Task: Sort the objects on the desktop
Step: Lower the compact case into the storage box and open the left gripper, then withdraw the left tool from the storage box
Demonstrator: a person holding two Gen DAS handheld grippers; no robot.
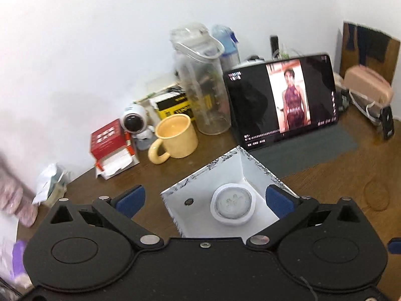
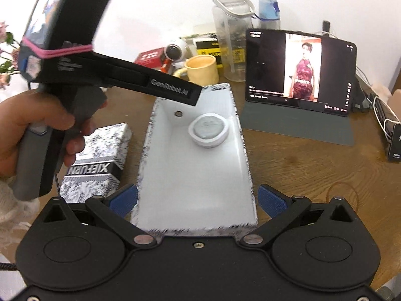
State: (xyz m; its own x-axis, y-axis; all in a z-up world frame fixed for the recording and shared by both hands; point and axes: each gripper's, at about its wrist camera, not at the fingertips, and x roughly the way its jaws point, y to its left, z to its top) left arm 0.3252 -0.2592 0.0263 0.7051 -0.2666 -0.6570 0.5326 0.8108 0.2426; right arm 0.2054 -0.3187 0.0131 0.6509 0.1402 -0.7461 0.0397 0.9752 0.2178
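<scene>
A white open box (image 1: 240, 173) with a black-patterned rim lies on the brown desk. Inside it sit a round white tin (image 1: 233, 205) and a small dark disc (image 1: 188, 202). My left gripper (image 1: 205, 200) is open wide above the box, empty. In the right wrist view the same box (image 2: 195, 175) runs away from me with the tin (image 2: 208, 130) at its far end. My right gripper (image 2: 198, 198) is open, its blue pads (image 2: 124, 198) outside the box's near walls. A hand holds the left gripper (image 2: 193, 94) over the box's far left corner.
The patterned box lid (image 2: 95, 160) lies left of the box. Behind it stand a yellow mug (image 1: 175, 138), a clear bottle (image 1: 203, 85), an astronaut figure (image 1: 136, 123), a red carton (image 1: 110, 140) and a propped tablet (image 2: 300, 72). Cables and a black device (image 2: 394, 143) crowd the right edge.
</scene>
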